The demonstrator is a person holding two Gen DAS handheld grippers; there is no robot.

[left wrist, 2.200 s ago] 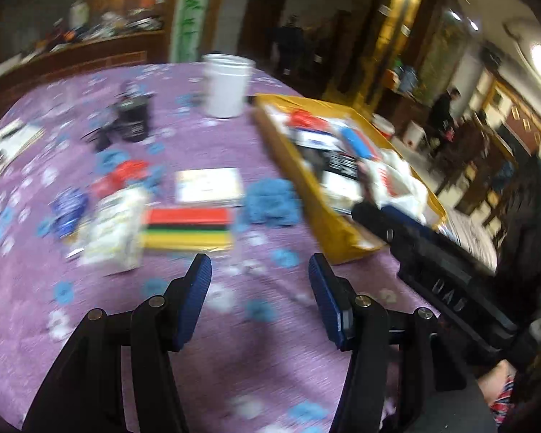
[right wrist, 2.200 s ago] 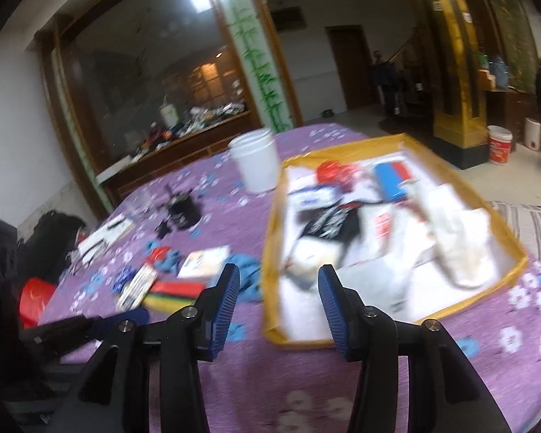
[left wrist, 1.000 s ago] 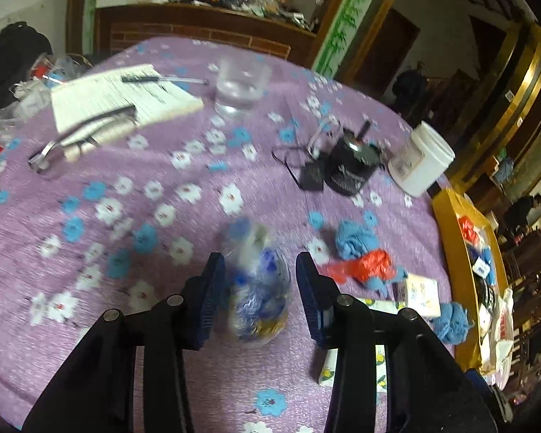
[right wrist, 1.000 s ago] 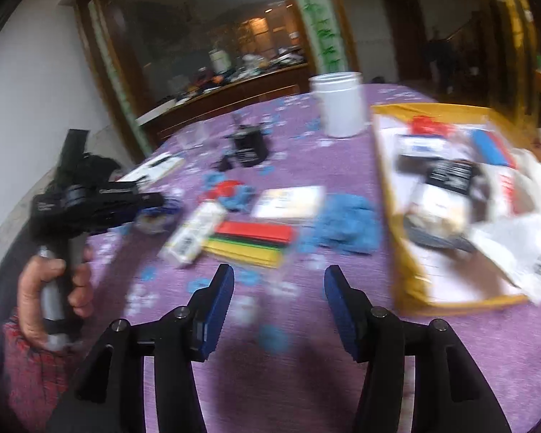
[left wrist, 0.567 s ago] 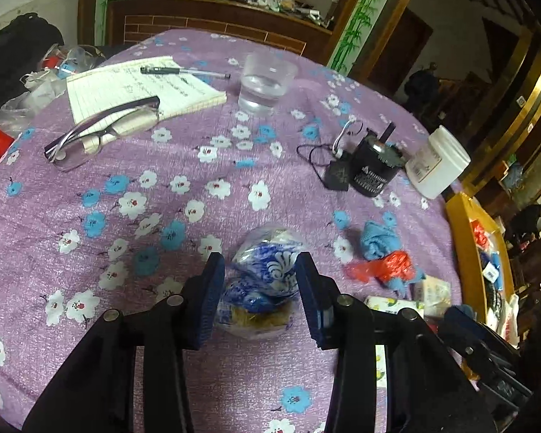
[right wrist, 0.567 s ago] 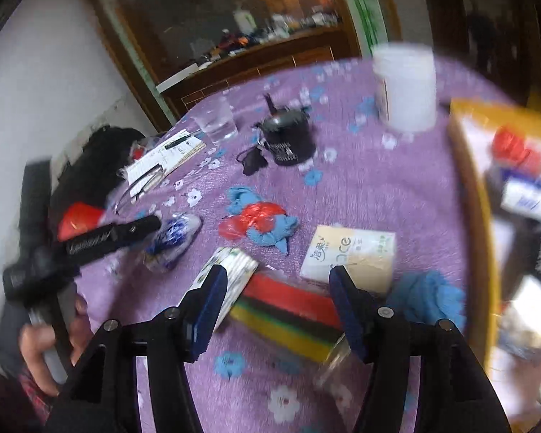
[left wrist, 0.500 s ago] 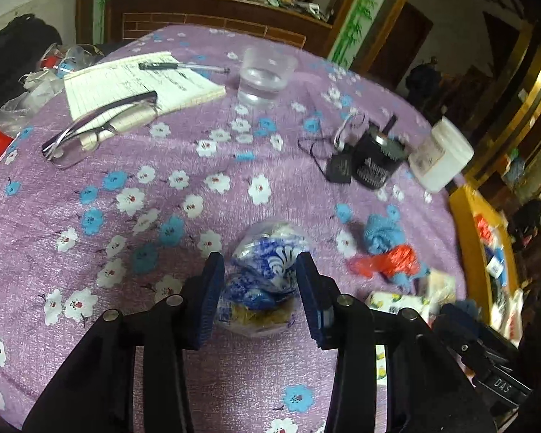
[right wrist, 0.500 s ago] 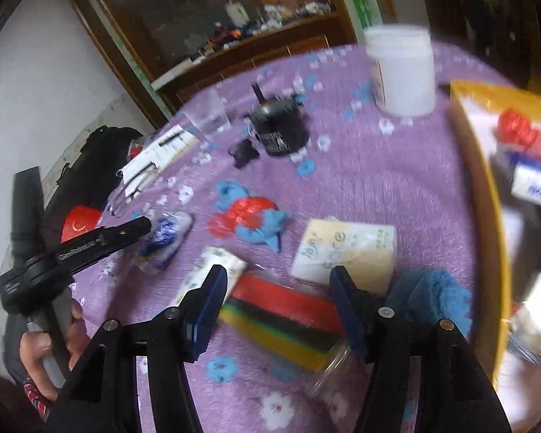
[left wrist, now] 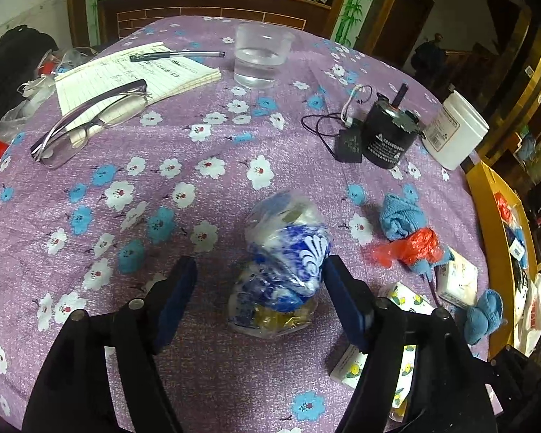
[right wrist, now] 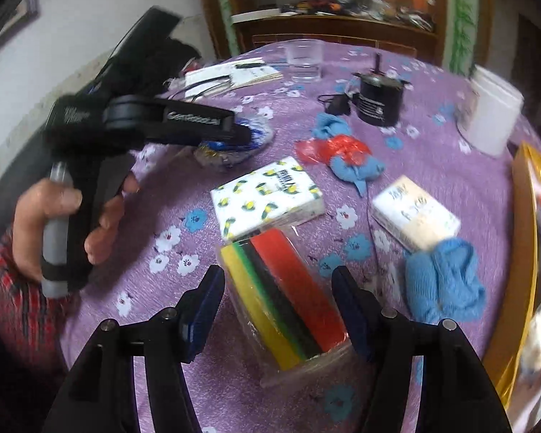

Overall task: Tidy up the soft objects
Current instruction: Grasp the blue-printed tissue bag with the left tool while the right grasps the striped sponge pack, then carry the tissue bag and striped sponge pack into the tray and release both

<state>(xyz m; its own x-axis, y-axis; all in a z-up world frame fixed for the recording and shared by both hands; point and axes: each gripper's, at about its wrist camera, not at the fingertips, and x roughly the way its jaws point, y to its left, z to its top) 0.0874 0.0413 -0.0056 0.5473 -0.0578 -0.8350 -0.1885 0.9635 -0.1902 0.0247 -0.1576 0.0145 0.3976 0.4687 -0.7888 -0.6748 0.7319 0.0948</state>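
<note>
blue-white bag [left wrist: 285, 267] — between left gripper [left wrist: 259, 296] fingers

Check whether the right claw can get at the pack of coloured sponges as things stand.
Probably yes: the right claw is open, the sponge pack lies between its fingers, and nothing covers the pack, though the lemon-print tissue pack sits against its far end.

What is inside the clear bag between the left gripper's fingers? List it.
The clear plastic bag holds crumpled blue-and-white patterned material, with something yellow-gold at its near end. Exactly what these are stays unclear; the bag's underside is hidden.
</note>
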